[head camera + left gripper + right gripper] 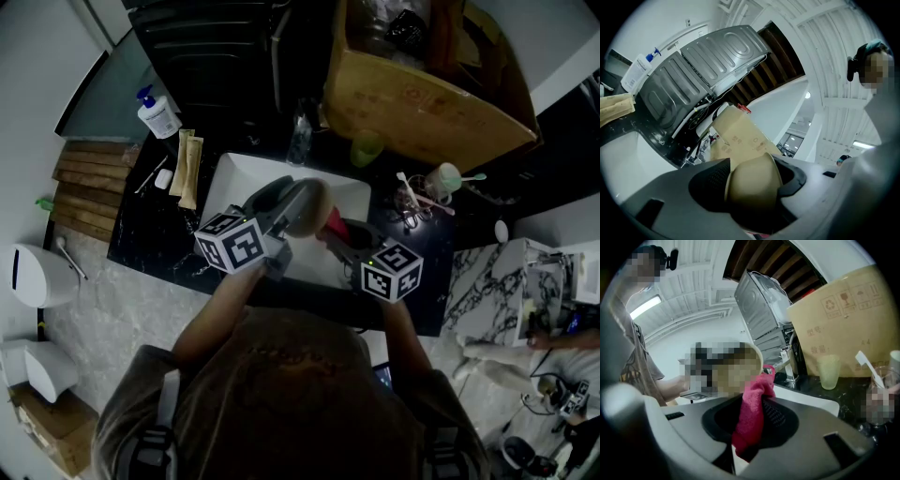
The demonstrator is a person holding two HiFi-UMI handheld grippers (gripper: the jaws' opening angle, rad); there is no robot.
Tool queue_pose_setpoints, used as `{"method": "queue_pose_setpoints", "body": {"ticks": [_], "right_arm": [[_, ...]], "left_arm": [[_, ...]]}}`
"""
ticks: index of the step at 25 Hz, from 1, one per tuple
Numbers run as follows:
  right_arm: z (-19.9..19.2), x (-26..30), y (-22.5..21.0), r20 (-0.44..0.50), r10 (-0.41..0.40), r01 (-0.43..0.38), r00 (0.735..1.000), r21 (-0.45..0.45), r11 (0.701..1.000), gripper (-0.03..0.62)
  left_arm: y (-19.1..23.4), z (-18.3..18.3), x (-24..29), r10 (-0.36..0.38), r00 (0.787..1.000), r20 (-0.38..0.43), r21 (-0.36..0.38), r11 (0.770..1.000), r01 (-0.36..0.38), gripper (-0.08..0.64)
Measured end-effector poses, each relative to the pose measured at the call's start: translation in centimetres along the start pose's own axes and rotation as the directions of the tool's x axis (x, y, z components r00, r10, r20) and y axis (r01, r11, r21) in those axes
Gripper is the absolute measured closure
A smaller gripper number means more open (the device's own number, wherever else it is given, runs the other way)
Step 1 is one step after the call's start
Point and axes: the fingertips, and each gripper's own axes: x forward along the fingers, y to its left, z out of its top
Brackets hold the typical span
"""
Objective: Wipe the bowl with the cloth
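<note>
Mid-wipe above the sink (230, 178), squeezing the bowl (752, 187) tight in the left gripper (281, 204) and pinching the cloth (751, 418) in the right gripper (339, 236); next, likely rubbing round inside the bowl.

Between the left fingers (713, 180), matt grey plastic with dimpled dark inner faces, the bowl (752, 185) looks smooth and matt. The cloth (752, 416) in the right fingers (776, 416) is fuzzy terry. Beyond them, the tabletop (855, 392) is dark, speckled, glossy stone.
</note>
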Motion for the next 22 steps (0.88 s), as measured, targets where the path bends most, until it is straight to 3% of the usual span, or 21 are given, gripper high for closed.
{"method": "queue_pose_setpoints", "body": {"ticks": [22], "right_arm": [[-0.8, 0.6, 3.9, 0.005, 0.098, -0.098, 0.995, 0.002, 0.995, 0.503]], "left_arm": [[0.5, 0.6, 0.2, -0.006, 1.0, 0.03, -0.081, 0.997, 0.008, 0.336]]}}
